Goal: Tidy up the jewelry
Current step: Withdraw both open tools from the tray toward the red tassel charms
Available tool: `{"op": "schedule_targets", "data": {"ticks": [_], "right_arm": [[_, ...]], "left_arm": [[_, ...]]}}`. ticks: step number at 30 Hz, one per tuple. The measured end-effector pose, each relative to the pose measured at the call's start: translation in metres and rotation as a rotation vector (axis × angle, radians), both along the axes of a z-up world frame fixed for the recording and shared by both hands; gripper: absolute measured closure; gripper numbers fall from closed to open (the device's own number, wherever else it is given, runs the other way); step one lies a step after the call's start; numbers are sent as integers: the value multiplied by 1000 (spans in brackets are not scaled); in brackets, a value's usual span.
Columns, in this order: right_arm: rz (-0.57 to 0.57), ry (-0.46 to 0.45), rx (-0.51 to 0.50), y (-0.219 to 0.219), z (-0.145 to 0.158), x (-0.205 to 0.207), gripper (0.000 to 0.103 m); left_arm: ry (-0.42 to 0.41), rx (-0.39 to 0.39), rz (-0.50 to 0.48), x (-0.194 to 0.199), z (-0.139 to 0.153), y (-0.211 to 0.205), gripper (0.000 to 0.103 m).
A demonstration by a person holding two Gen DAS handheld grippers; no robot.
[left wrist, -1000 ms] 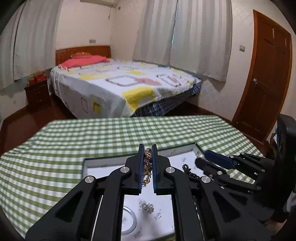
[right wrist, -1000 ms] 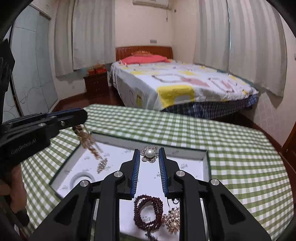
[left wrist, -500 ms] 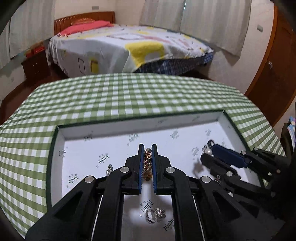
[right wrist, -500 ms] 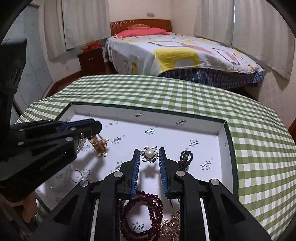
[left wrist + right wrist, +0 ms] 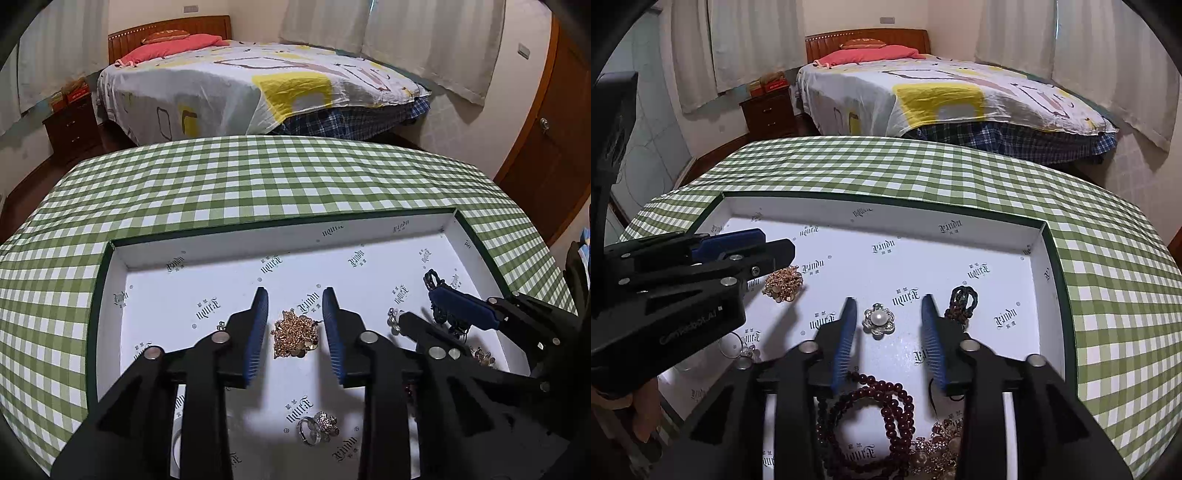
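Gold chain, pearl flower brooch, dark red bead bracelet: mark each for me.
Gold chain (image 5: 295, 334), left wrist view, middle of the heap.
Pearl flower brooch (image 5: 878, 317), right wrist view, on the pearl.
Dark red bead bracelet (image 5: 903, 400), right wrist view, right-hand beads.

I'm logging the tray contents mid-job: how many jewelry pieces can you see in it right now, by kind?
Gold chain: 1
Pearl flower brooch: 1
Dark red bead strand: 1
Dark braided cord piece: 1
Silver flower ring: 1
Rhinestone pearl cluster: 1, partly hidden
Total: 6 in the tray; small pieces behind the grippers can't be counted.
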State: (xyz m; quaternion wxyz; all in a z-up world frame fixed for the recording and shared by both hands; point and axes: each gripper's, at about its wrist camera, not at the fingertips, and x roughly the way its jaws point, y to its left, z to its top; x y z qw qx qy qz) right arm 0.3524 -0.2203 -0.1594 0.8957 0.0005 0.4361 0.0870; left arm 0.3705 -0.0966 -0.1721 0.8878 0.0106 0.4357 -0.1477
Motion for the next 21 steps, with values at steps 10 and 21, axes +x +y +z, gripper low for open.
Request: {"op": "schedule_targets", "data": {"ticks": [10,21], "right_arm": [[-5,-36,-7,-1,11,-6,65],[-20,-66,2,-6,27,-35,65]], "left_arm": [[-33,-1,14,-8,10,6,53],[-66,-13,38,-39,32,16,45]]}}
